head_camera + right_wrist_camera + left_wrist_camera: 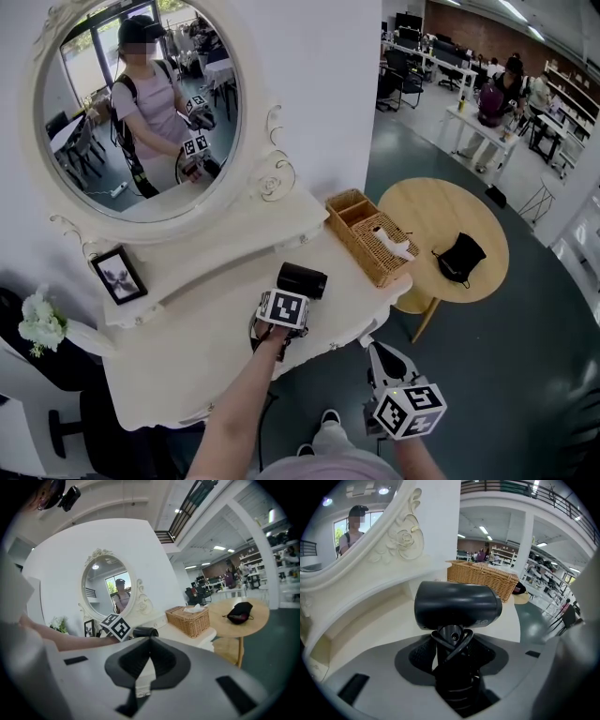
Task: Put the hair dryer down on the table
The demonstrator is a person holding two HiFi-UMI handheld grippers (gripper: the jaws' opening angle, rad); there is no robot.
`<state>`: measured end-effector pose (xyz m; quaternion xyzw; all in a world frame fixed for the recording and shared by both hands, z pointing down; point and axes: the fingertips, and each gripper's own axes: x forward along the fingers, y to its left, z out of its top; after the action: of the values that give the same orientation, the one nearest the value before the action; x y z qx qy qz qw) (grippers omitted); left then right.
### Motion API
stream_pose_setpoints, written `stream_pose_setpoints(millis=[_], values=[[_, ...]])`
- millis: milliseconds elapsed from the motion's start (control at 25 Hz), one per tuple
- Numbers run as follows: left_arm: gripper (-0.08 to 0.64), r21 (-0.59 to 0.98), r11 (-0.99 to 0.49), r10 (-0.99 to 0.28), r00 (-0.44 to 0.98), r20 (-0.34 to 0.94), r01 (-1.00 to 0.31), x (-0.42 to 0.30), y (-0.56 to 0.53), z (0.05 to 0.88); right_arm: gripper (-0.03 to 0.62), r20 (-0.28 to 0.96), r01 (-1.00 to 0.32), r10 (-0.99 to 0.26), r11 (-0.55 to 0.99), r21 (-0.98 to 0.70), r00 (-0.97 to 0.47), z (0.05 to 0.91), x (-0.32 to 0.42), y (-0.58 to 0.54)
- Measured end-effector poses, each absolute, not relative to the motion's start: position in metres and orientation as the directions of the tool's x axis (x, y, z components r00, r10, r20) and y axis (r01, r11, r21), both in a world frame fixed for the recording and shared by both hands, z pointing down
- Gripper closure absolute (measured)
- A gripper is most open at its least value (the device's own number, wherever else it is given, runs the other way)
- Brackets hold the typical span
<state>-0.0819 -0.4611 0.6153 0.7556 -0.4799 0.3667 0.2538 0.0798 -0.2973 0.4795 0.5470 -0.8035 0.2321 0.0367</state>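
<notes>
The black hair dryer (301, 279) hangs over the front right part of the white dressing table (178, 352). My left gripper (291, 294) is shut on its handle. In the left gripper view the barrel (457, 605) lies crosswise above the jaws. The handle, with its cord wound round it, sits between the pads of the left gripper (452, 660). Whether the dryer touches the tabletop I cannot tell. My right gripper (372, 347) is off the table's front right edge, apart from the dryer. In its own view the right gripper (149, 641) has its tips together with nothing in them.
A wicker basket (370, 234) with tissues stands at the table's right end. A picture frame (118, 275) leans on the shelf under the oval mirror (141, 103). White flowers (39, 319) are at the left. A round wooden table (441, 220) with a black bag (461, 255) stands to the right.
</notes>
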Motion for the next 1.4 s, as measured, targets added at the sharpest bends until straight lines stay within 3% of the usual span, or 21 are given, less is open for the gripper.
stream_pose_setpoints(millis=[1000, 1280, 1400], values=[[0.341, 0.057, -0.407, -0.394, 0.231, 0.89, -0.912, -0.082, -0.465, 0.643, 0.591, 0.325, -0.899, -0.861, 0.282, -0.333, -0.391, 0.481, 0.089, -0.297], [0.3, 0.069, -0.402, -0.407, 0.246, 0.88, -0.913, -0.08, -0.462, 0.64, 0.591, 0.321, -0.894, -0.857, 0.293, -0.338, -0.403, 0.48, 0.086, -0.3], [0.279, 0.053, -0.403, -0.471, 0.256, 0.844, -0.914, -0.08, -0.461, 0.627, 0.591, 0.322, -0.891, -0.854, 0.299, -0.341, -0.41, 0.481, 0.085, -0.301]])
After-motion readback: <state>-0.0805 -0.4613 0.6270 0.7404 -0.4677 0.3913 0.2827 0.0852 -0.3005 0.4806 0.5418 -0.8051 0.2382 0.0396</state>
